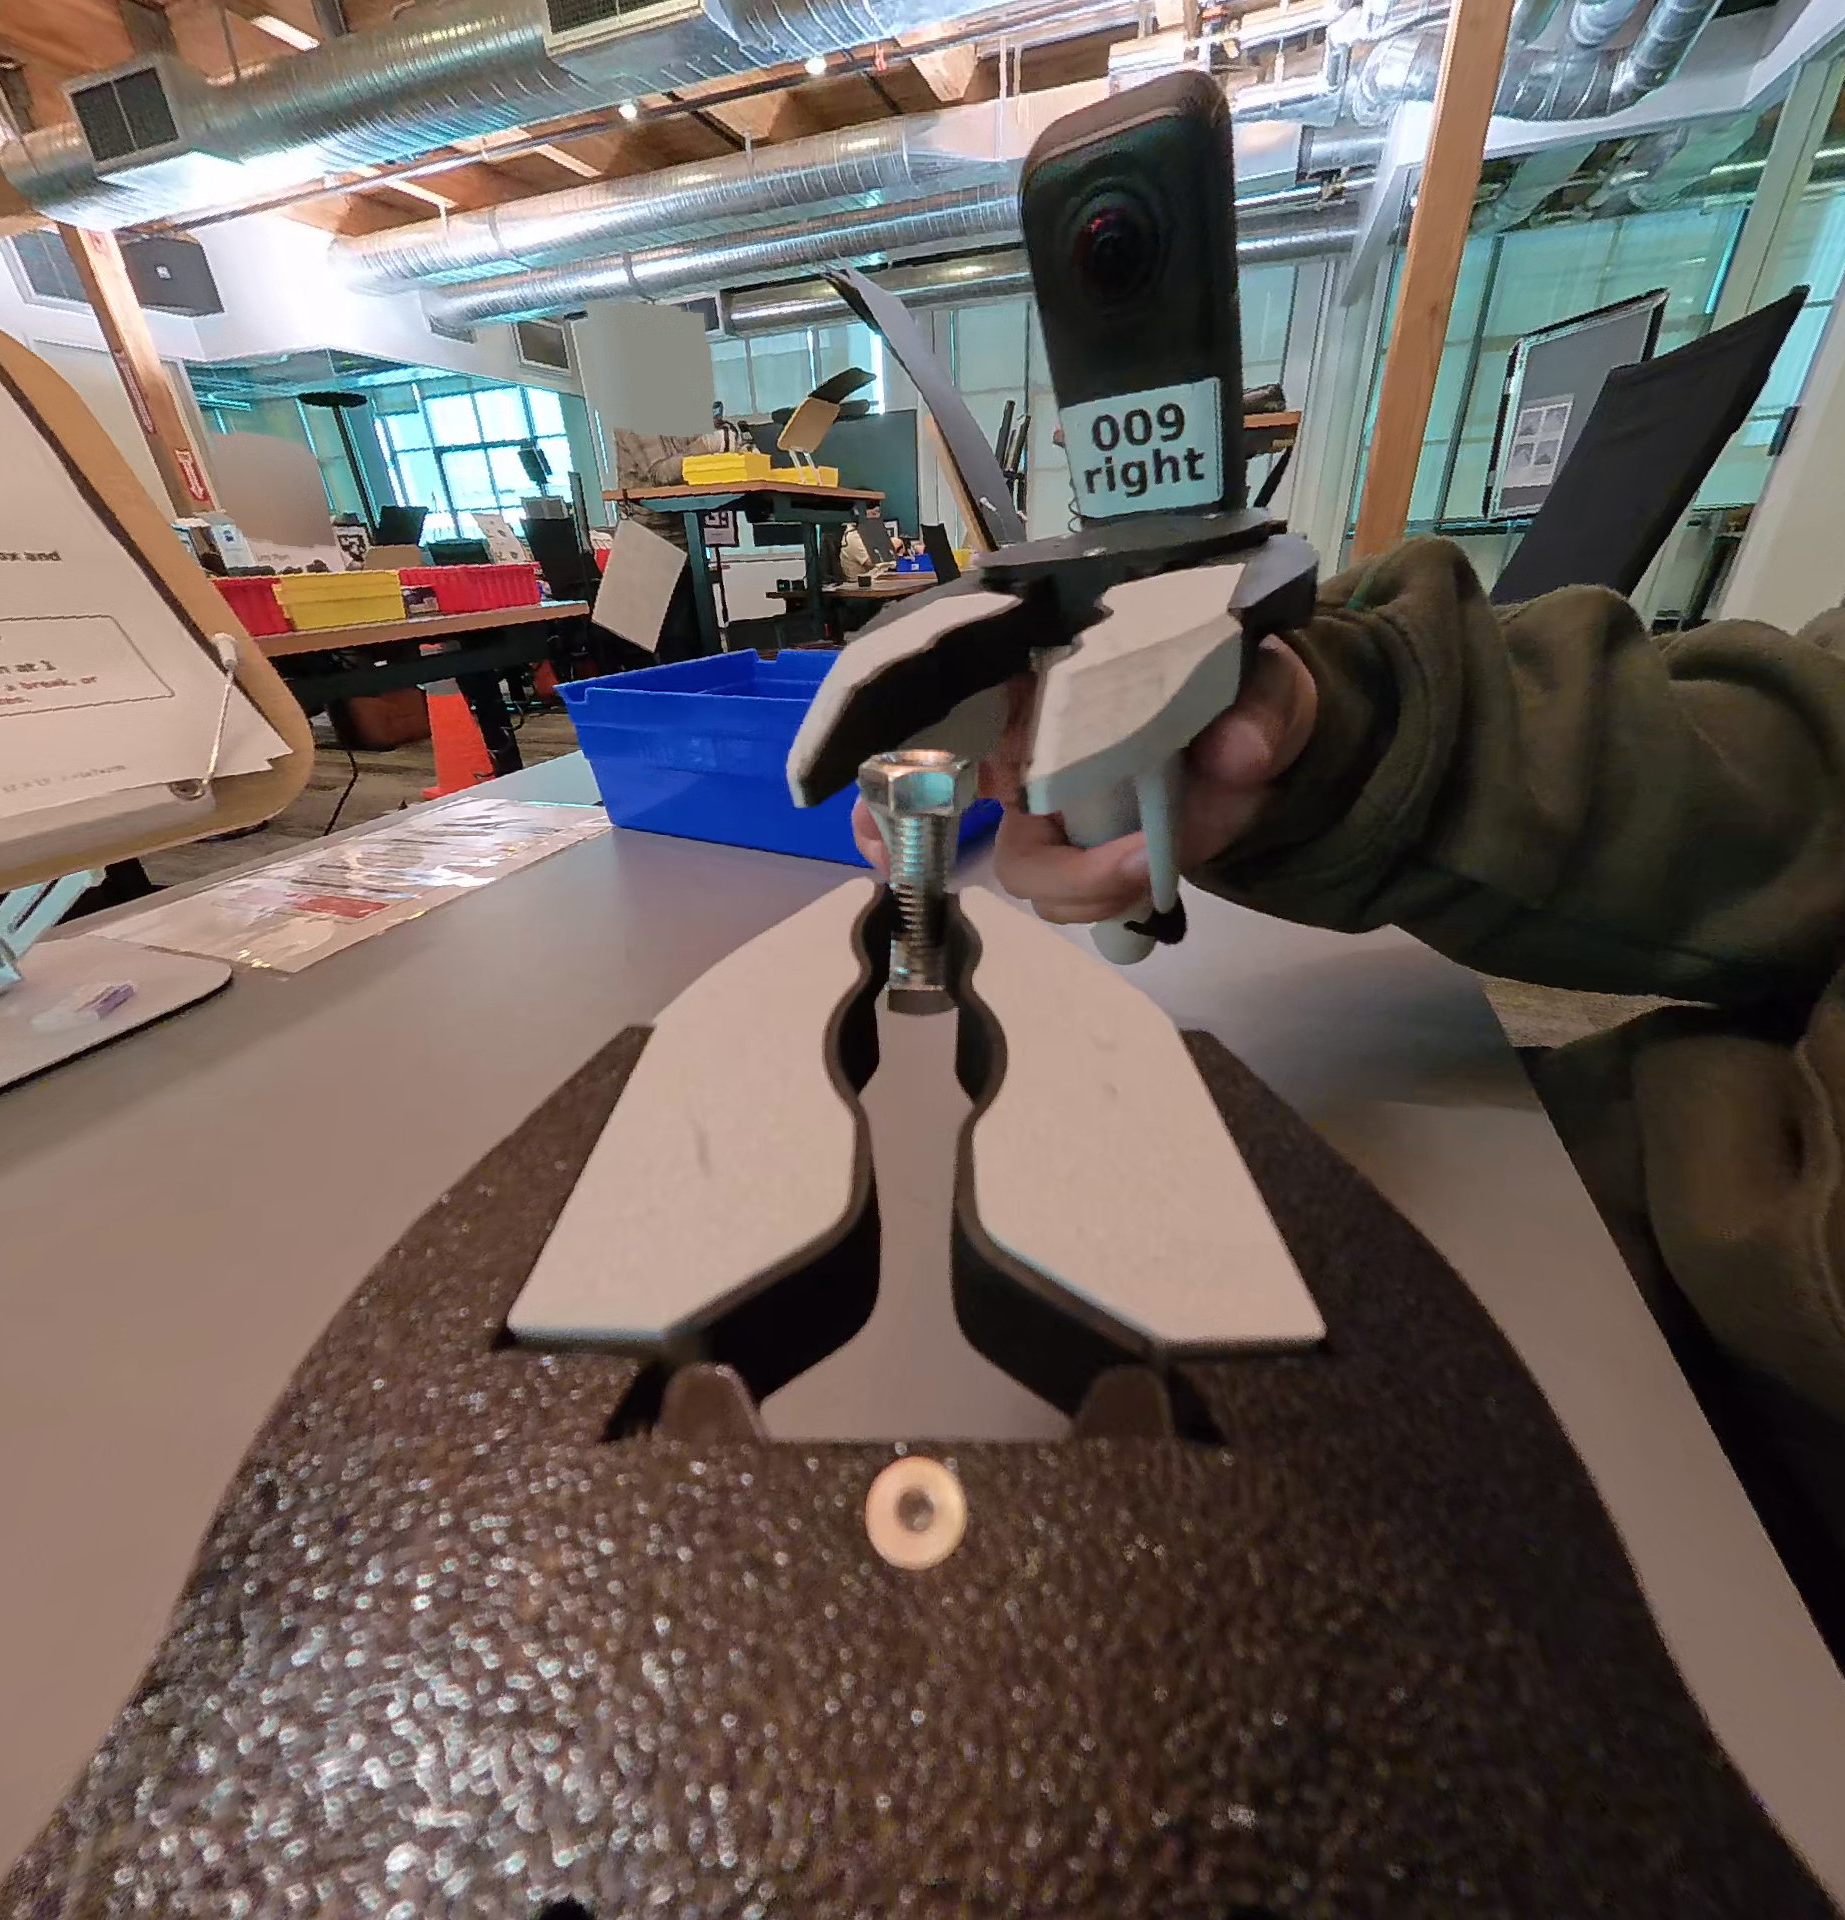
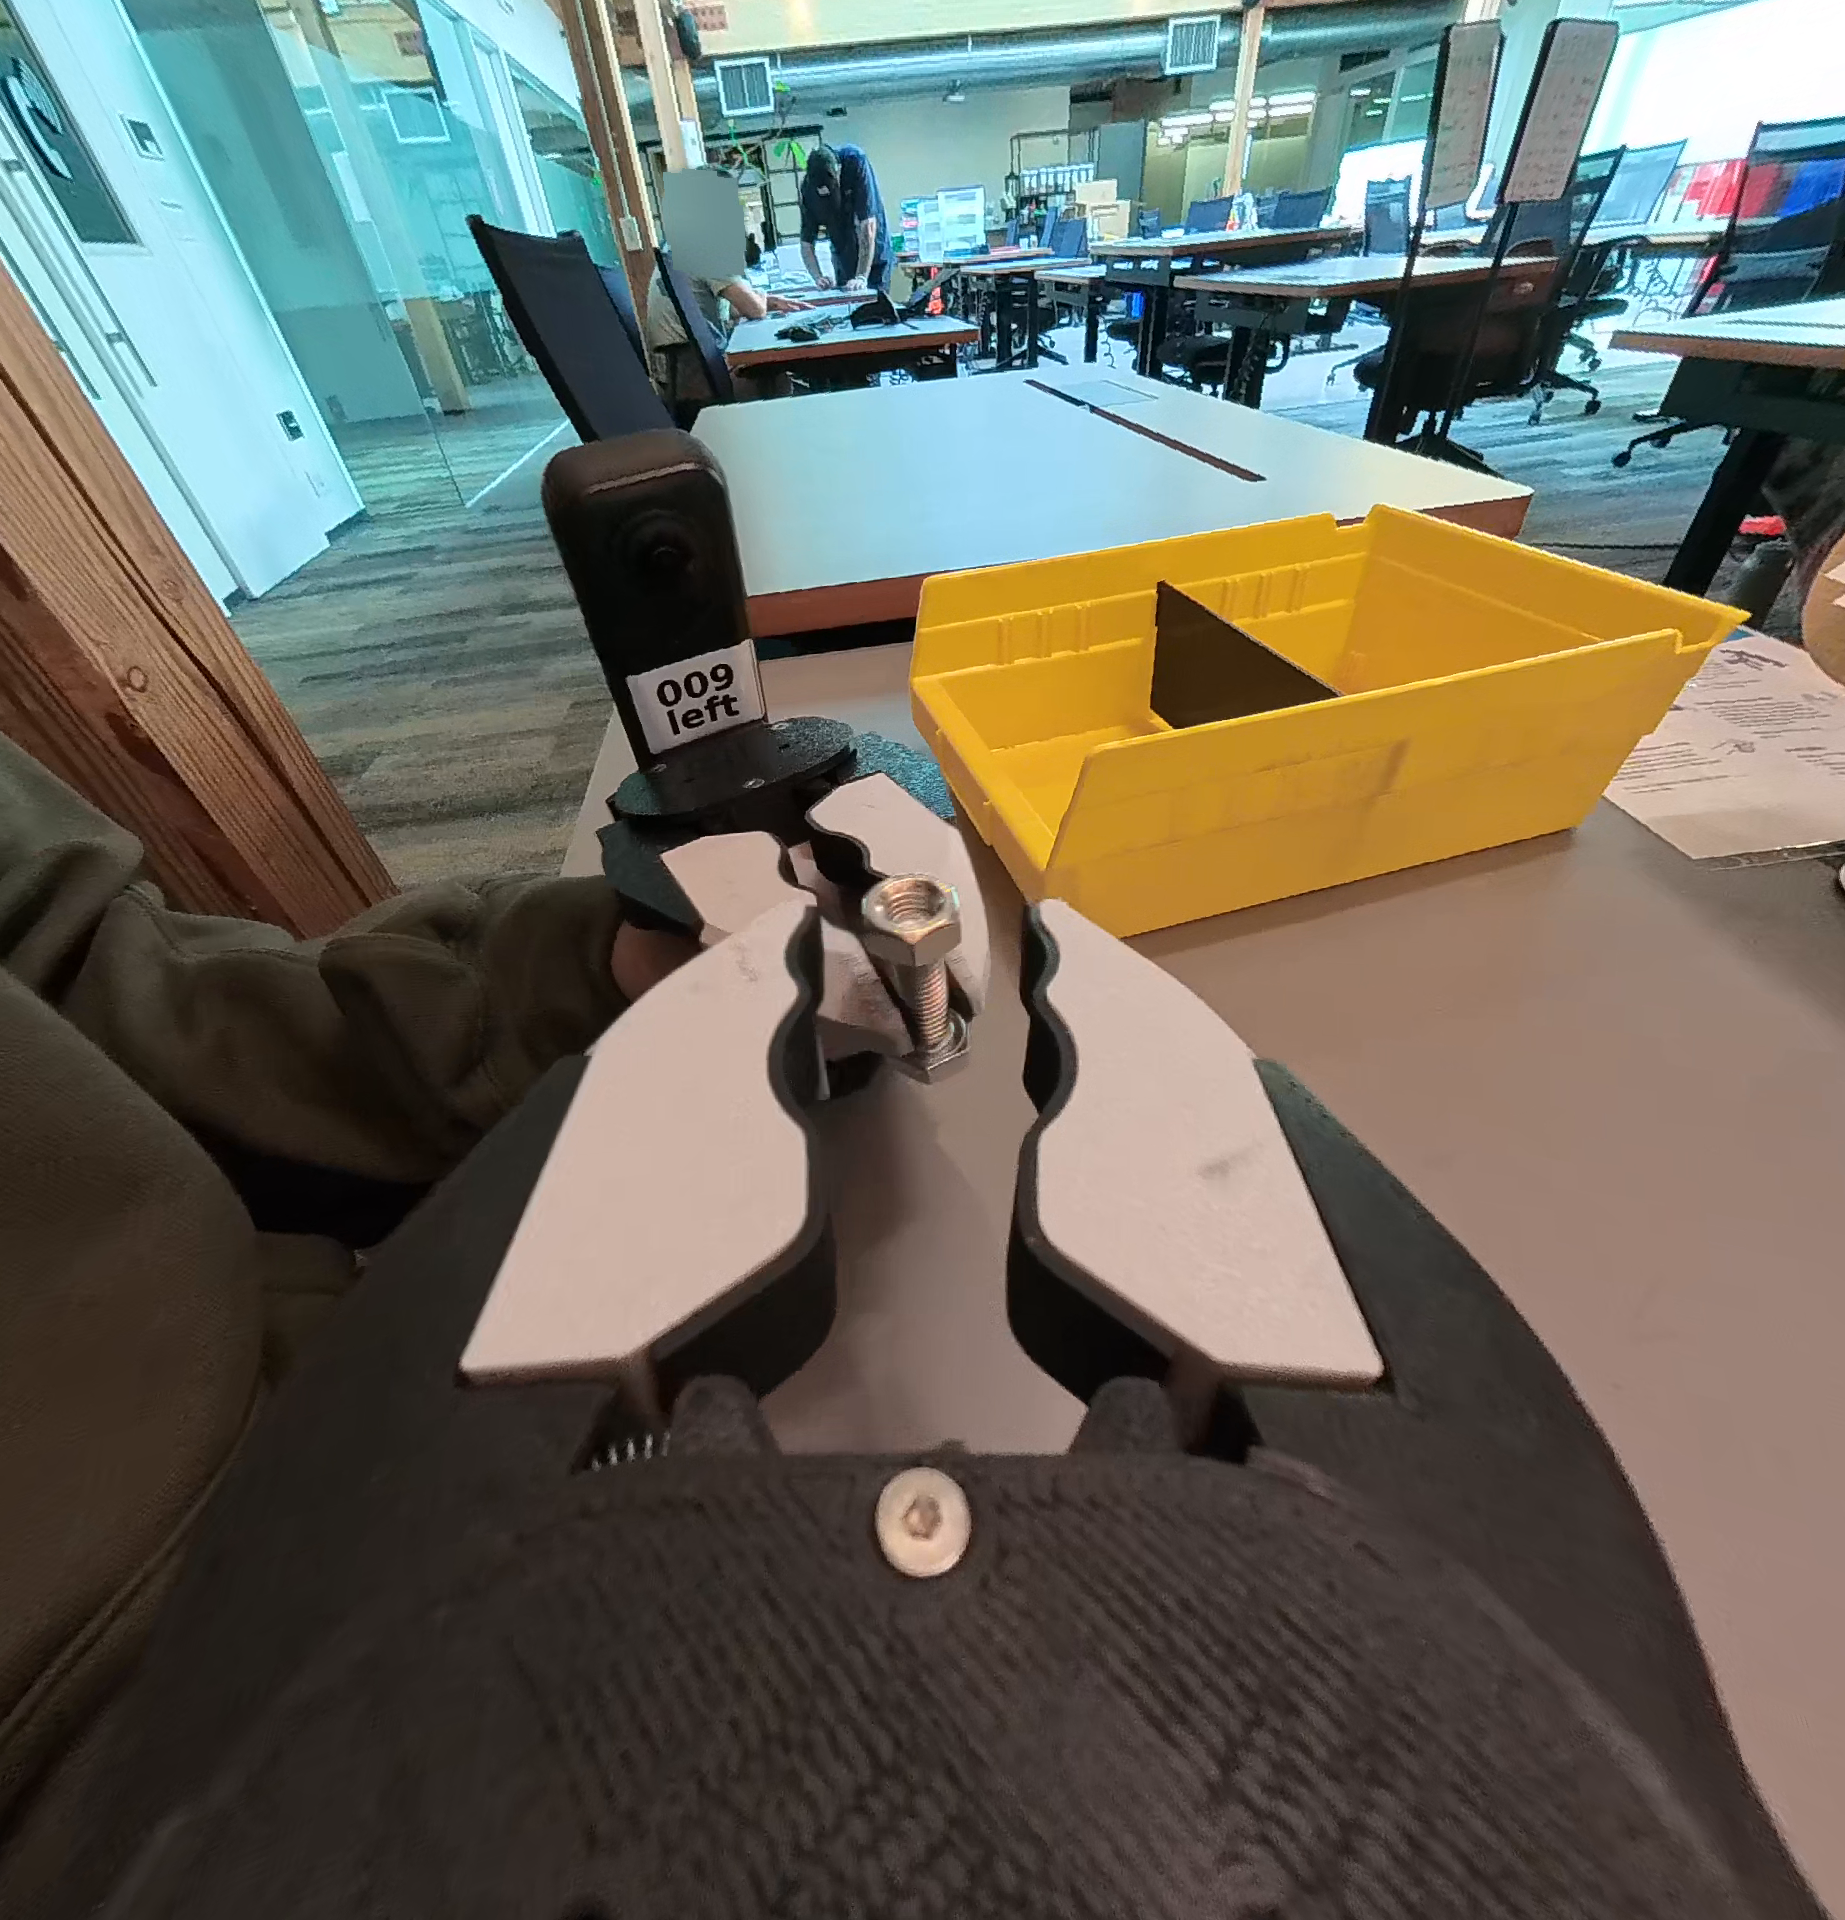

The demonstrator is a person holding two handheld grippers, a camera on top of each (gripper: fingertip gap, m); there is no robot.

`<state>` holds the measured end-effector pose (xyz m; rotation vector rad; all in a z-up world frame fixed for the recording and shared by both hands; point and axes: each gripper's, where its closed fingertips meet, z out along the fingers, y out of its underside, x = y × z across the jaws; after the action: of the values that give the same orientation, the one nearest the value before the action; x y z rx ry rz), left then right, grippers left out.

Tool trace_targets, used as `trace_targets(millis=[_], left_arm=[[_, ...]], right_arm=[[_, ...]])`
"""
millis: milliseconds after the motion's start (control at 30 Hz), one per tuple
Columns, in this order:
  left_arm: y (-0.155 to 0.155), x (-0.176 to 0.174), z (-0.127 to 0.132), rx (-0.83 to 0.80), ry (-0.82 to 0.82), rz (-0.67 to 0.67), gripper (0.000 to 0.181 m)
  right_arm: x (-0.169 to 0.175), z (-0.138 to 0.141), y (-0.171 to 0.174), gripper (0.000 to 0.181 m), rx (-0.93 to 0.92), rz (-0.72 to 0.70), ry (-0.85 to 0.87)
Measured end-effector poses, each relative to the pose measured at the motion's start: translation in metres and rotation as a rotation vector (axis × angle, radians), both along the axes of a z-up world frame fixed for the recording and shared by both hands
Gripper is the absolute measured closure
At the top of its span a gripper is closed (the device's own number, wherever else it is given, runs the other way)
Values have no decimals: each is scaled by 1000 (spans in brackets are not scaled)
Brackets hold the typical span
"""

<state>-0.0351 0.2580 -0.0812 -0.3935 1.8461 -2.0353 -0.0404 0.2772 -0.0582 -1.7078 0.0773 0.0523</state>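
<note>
My left gripper [image 1: 918, 906] is shut on the threaded shaft of a silver bolt [image 1: 916, 935] and holds it upright just above the grey table [image 1: 274, 1143]. A hex nut [image 1: 916, 790] sits on the bolt's top end. In the right wrist view the nut [image 2: 907, 916] shows its threaded hole, with the bolt [image 2: 928, 997] and its head below, gripped by the left gripper [image 2: 913, 1023]. My right gripper [image 2: 923, 935] is open, with its fingertips on either side of the nut and not touching it. It also shows in the left wrist view [image 1: 926, 792], held by a hand in an olive sleeve.
A blue bin [image 1: 689, 727] stands behind the grippers on the table. A yellow bin [image 2: 1261, 810] with a black divider [image 2: 1209, 665] stands to the far right. A paper stand [image 1: 66, 623], a laminated sheet [image 1: 378, 883] and printed papers [image 2: 1749, 748] lie at the table's edges. Only a small space, under 4 cm, lies between the two pairs of fingers.
</note>
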Motion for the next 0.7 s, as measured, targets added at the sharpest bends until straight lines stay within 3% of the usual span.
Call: trace_targets(millis=[233,700], left_arm=[[0,2,-3,2,23,1,172],[7,9,-4,-22,72,44,172]], right_arm=[[-7,-5,5,141,-11,-2,-21],[-3,-9,-2,151,-47,-40,-12]])
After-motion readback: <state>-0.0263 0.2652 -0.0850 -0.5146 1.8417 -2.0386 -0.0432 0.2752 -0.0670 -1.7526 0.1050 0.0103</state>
